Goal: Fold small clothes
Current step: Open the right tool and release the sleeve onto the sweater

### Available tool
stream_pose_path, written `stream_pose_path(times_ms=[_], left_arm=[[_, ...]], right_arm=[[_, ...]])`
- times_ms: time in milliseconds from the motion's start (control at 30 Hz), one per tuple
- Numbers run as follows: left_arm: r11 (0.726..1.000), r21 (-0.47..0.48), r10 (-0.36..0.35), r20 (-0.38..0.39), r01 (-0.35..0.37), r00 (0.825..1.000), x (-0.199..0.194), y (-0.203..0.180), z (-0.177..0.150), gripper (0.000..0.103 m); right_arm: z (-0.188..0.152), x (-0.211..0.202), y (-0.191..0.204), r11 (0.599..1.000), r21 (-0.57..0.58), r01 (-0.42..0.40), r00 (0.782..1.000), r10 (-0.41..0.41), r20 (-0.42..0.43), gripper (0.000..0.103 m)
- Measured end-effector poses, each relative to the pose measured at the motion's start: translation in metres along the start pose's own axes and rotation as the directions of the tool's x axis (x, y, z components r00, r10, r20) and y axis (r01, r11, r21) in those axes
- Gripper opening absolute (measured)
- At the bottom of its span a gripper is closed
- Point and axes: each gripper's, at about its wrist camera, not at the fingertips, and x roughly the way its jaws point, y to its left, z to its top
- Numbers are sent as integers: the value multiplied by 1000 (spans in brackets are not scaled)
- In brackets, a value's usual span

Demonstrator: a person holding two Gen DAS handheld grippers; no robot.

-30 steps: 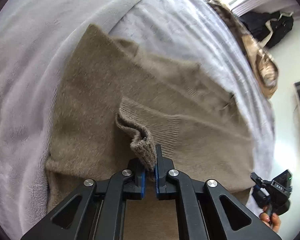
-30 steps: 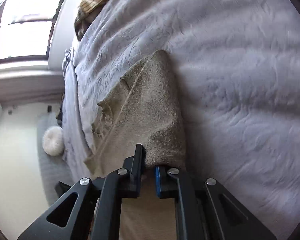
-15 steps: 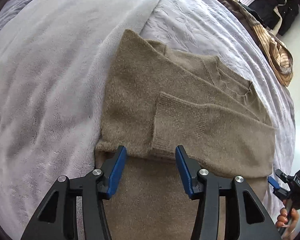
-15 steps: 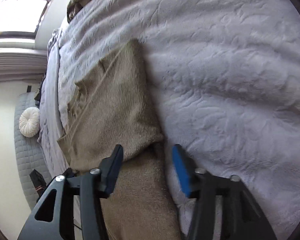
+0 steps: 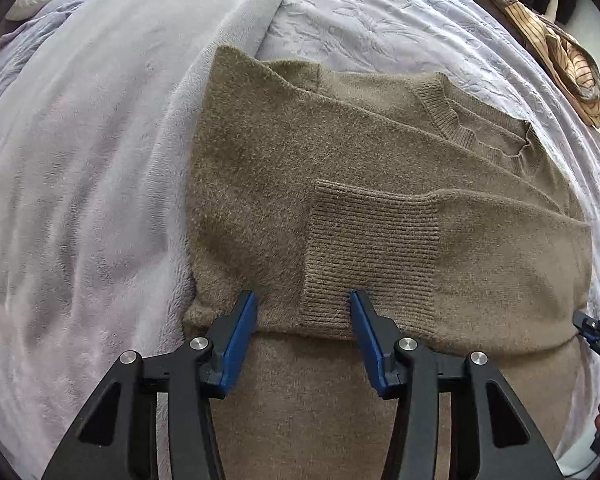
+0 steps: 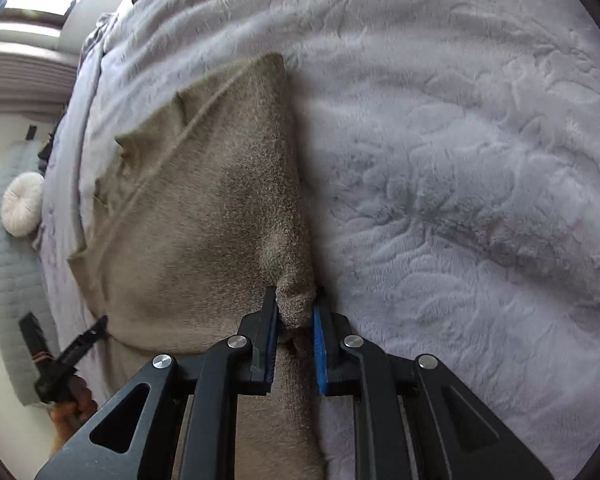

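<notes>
A brown knit sweater (image 5: pixel 340 184) lies partly folded on a bed covered by a lavender plush blanket (image 5: pixel 80 184), its ribbed sleeve cuff (image 5: pixel 372 256) laid across the body and its ribbed neckline toward the far right. The left tongs (image 5: pixel 303 300), which have just been closing slightly, stand released, their blue pads straddling the folded lower edge and the cuff's corner without pressing on them. The right tongs (image 6: pixel 294 312) have just been closing and are clenched on a bunched fold at the sweater's right edge (image 6: pixel 296 304), beside the quilted bedspread (image 6: pixel 460 160). A striped garment (image 5: pixel 560 52) lies at the bed's far edge.
</notes>
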Motion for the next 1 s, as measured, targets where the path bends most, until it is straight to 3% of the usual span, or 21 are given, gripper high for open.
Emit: stream_pose_path(times_ms=[167,467,1000], left_arm=[[1000,-2,9,-32,-9,999,-7,4,-7,52],[999,-17,39,-63,-40,997,-16,8,-24,52],[994,86,67,-50,-62,996,-51,-22,-49,52]], right_arm=[[-7,-11,7,999,-6,39,999,-39,12,23],[-23,-35,20,987,-52,152,988,-151,14,25],[-55,-53,48,988,-71,140,990,-140,4,32]])
